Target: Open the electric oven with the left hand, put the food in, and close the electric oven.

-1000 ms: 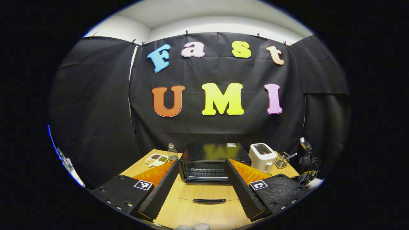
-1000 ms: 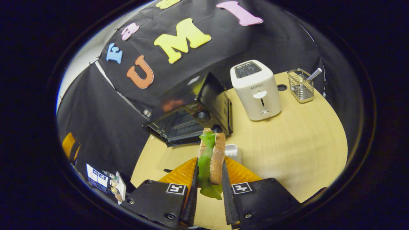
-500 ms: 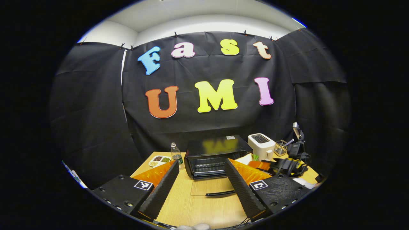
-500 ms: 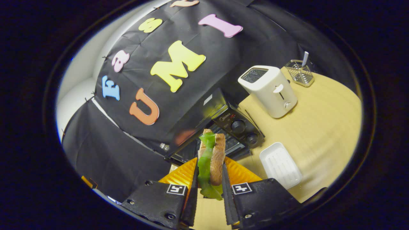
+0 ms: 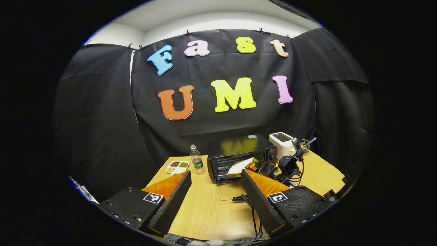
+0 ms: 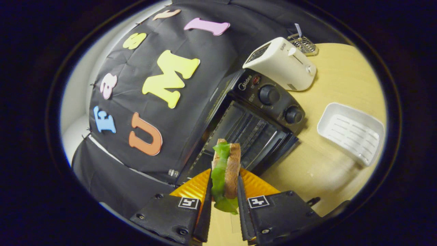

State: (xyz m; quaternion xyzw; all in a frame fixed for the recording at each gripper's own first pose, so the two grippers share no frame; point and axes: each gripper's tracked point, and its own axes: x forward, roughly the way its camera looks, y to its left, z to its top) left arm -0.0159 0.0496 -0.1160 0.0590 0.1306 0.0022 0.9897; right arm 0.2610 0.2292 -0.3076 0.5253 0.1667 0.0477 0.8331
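The black electric oven stands at the back of the wooden table with its glass door folded down flat. My left gripper is open and holds nothing, a good way in front of the door. My right gripper is shut on a sandwich of brown bread and green lettuce, held on edge. In the left gripper view the sandwich sits right at the oven's open mouth. The right gripper view looks tilted into the oven, with its rack and two knobs close ahead.
A white toaster and a wire utensil basket stand right of the oven. An empty white tray lies on the table in front of them. Left of the oven are a water bottle and a divided plate.
My right gripper has carried the sandwich leftward, up to the oven's open mouth. My left gripper has drawn back and to the left, away from the open door.
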